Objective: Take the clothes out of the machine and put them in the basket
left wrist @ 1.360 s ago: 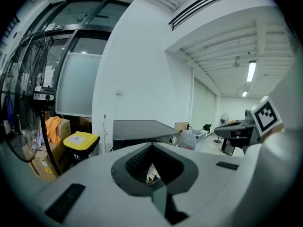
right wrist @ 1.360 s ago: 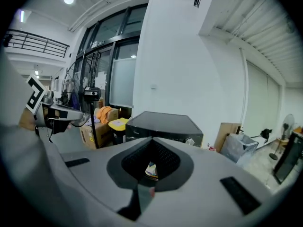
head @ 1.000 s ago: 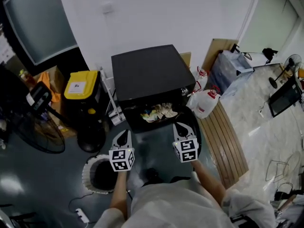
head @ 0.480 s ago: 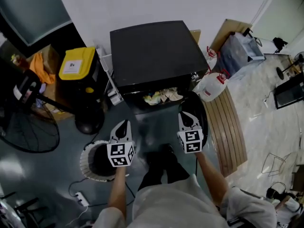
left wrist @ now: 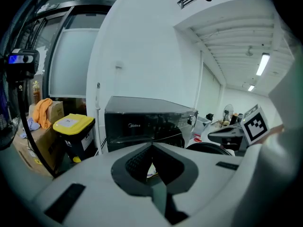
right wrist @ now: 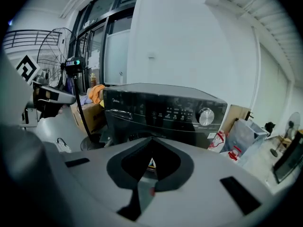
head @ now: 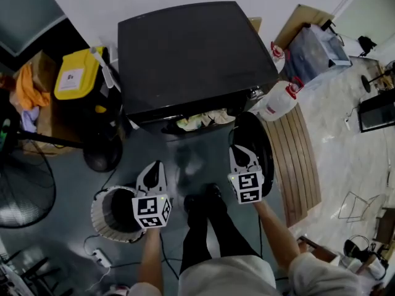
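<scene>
The black front-loading washing machine fills the top middle of the head view. Its round door hangs open to the right, and light, crumpled clothes show in the opening. A white round basket stands on the floor at lower left. My left gripper hovers beside the basket's right rim, jaws shut and empty. Over the open door is my right gripper, also shut and empty. Both point at the machine from a short way off.
A yellow-lidded bin and a fan's round base stand left of the machine. A white jug and a slatted wooden board lie to its right. A power strip and cable lie near the basket.
Both grippers have sunk lower in front of the machine, which now looks larger and nearer in the head view. The jaws have stayed shut.
</scene>
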{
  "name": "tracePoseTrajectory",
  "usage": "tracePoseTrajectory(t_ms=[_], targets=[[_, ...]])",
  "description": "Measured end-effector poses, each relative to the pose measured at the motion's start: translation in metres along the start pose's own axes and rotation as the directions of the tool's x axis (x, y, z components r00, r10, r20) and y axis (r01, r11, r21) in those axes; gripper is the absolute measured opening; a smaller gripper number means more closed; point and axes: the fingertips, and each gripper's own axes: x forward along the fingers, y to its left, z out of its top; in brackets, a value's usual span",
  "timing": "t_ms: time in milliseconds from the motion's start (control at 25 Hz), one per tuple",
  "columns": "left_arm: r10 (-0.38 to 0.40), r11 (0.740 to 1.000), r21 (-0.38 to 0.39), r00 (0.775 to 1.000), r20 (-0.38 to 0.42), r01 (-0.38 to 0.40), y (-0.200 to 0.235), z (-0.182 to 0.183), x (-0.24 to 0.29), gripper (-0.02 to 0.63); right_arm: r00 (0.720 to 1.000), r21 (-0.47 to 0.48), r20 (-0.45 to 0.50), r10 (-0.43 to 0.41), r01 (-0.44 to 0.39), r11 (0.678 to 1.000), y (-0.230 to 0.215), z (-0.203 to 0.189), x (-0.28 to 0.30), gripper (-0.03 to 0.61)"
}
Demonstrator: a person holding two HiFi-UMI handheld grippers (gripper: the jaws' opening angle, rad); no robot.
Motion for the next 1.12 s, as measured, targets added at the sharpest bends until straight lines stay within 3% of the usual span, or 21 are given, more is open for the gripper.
tracePoseTrajectory(t_ms=[280, 760, 1120], targets=[[0.017, 1.000, -0.012, 0.999, -0.039, -0.018, 0.002, -0.070, 0.044, 0.018, 1.000, 0.015, -0.018, 0.005, -0.005, 1.000, -0.017, -0.060, 0.054, 0.021], [0.038, 0.998, -0.057, 0.998, -0.054, -0.041, 0.016, -0.192, 0.116, 0.018, 0.998, 0.010, -0.057, 0.040, -0.040, 0.999, 0.005, -0.181, 0.154, 0.021], [0.003, 0.998, -0.059, 0.998, -0.063, -0.006, 0.014, -0.250, 0.149, 0.018, 0.995, 0.016, -0.100, 0.014, -0.012, 1.000, 0.005, -0.237, 0.229, 0.021]])
